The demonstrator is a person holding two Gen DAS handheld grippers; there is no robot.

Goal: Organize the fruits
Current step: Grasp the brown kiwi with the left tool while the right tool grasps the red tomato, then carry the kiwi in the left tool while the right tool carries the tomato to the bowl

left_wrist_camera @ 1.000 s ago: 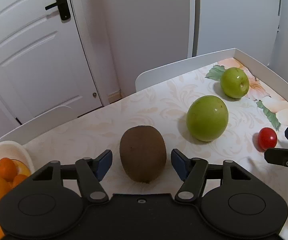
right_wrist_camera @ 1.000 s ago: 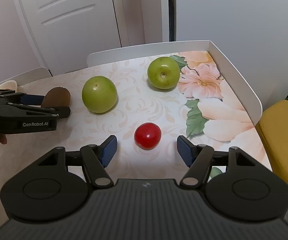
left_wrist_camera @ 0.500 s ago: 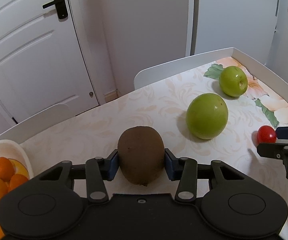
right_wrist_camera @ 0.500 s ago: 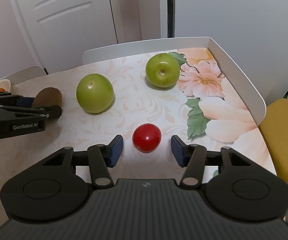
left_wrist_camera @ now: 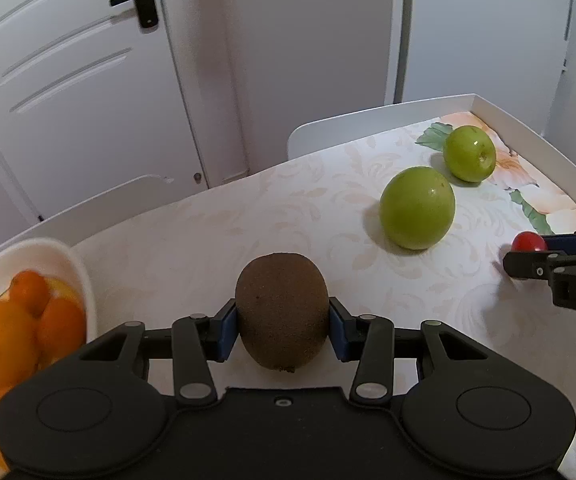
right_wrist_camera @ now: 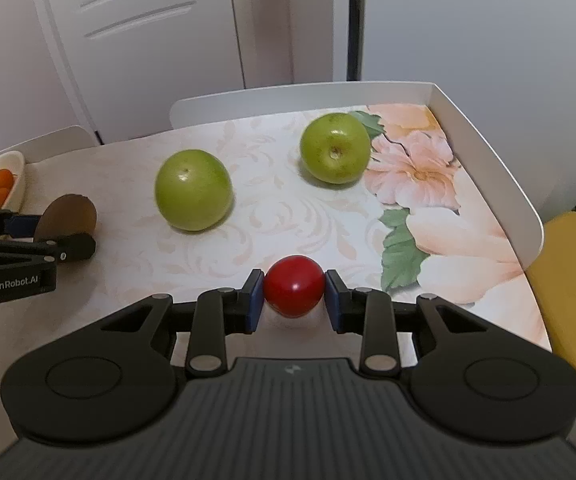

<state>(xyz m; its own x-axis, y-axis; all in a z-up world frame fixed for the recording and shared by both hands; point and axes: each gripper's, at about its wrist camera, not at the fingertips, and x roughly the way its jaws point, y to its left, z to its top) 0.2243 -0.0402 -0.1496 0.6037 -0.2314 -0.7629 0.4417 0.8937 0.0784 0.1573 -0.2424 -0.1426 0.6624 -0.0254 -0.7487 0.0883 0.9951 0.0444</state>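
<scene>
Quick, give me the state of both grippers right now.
Left gripper: closed on the kiwi, a pad against each side.
Right gripper: closed on the red tomato, a pad against each side.

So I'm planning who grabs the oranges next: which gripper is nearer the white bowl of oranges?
Left. The left gripper, shut on the brown kiwi, sits just beside the white bowl of oranges; the right gripper, clamping the red tomato, is across the table.
</scene>
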